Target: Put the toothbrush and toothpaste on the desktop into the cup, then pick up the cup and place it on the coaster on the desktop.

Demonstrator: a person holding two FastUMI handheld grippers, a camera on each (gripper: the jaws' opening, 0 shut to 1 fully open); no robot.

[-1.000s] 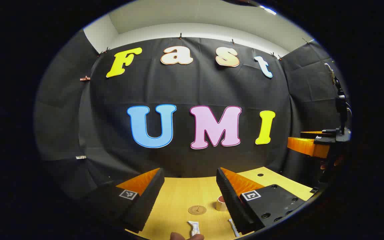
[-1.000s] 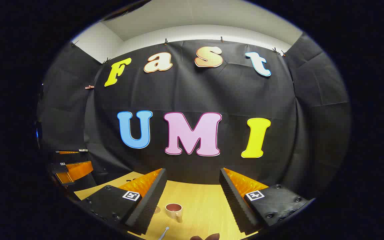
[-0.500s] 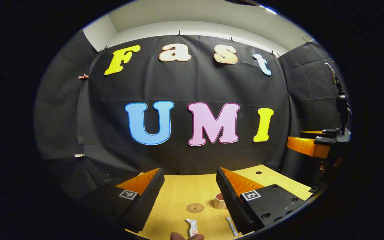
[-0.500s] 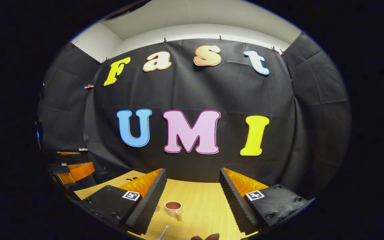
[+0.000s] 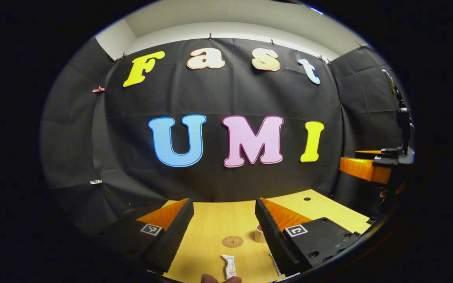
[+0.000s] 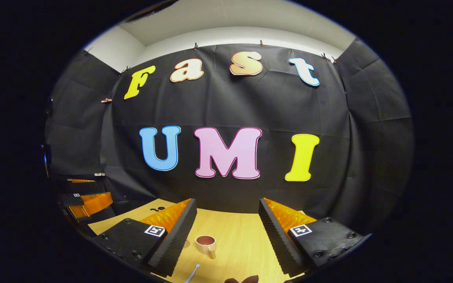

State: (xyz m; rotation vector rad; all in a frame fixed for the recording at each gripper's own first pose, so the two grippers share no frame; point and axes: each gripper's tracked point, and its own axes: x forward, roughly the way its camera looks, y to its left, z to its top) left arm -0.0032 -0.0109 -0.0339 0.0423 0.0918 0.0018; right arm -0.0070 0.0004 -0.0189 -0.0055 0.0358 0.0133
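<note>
Both tools hang above the near edge of the tabletop [image 5: 214, 220] with fingers wide apart and nothing between them, held back, I judge, so each can sight its target before reaching down. Just below and ahead of the left tool [image 5: 223, 232], the toothpaste [image 5: 230, 266] lies flat nearest, then the coaster [image 5: 232, 241], with the cup [image 5: 258, 233] partly behind that tool's right finger. Ahead of the right tool [image 6: 226, 236], the toothbrush [image 6: 192, 273] lies nearest by its left finger and the cup stands upright beyond it, mouth open for loading.
</note>
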